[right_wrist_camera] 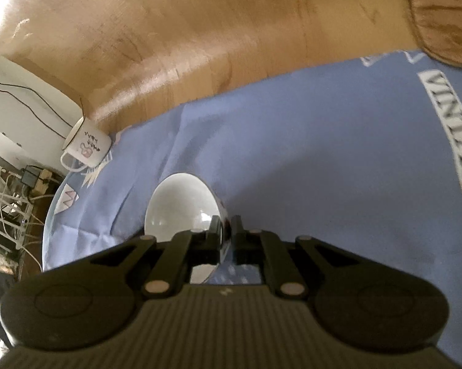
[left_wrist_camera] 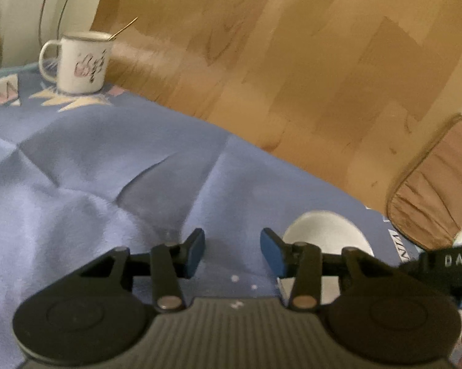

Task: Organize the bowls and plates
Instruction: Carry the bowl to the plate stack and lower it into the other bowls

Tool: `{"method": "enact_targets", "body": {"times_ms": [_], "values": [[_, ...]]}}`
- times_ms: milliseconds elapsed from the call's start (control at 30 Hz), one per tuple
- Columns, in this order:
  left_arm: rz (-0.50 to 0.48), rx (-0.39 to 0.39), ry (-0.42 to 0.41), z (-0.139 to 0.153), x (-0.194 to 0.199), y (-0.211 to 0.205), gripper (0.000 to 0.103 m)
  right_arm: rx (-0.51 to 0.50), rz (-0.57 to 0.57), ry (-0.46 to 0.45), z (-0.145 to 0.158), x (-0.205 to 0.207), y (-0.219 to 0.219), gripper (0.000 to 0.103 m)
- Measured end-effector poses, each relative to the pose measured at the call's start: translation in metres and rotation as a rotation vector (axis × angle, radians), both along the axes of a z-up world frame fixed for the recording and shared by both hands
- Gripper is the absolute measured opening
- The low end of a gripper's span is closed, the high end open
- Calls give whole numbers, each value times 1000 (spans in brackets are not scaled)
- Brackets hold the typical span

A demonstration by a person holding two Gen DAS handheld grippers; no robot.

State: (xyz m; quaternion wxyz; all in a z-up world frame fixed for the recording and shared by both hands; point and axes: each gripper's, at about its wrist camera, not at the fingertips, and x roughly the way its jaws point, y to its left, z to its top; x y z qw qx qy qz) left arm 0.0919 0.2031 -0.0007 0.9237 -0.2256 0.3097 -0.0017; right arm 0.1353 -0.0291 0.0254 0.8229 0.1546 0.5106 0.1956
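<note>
Right wrist: blue cloth (right_wrist_camera: pixel 323 153) reads "VINTAGE" beside bowl (right_wrist_camera: pixel 182 206).

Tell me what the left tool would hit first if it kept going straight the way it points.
Probably the bare blue tablecloth ahead of the open left tool. The white bowl sits off to its right, out of line; depth is unclear.

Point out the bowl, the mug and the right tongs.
bowl (right_wrist_camera: pixel 178 203): right wrist view, white inside wall.
mug (left_wrist_camera: pixel 83 64): left wrist view, printed side.
right tongs (right_wrist_camera: pixel 226 230): right wrist view, between the tips, shut on the bowl's rim.
</note>
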Motion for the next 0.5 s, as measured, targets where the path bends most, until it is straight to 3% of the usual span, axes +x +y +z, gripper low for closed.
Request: {"method": "enact_targets", "body": {"times_ms": [100, 167, 267, 500], "values": [[-54, 51, -5, 0, 0, -14, 28, 23, -6, 20, 0, -12, -8, 9], [-104, 54, -16, -1, -1, -21, 13, 37, -10, 16, 1, -21, -13, 12], [-190, 44, -20, -1, -5, -31, 3, 58, -26, 8, 4, -31, -25, 13], [-317, 17, -39, 1, -30, -53, 3, 58, -57, -17, 9, -52, -49, 14]]}}
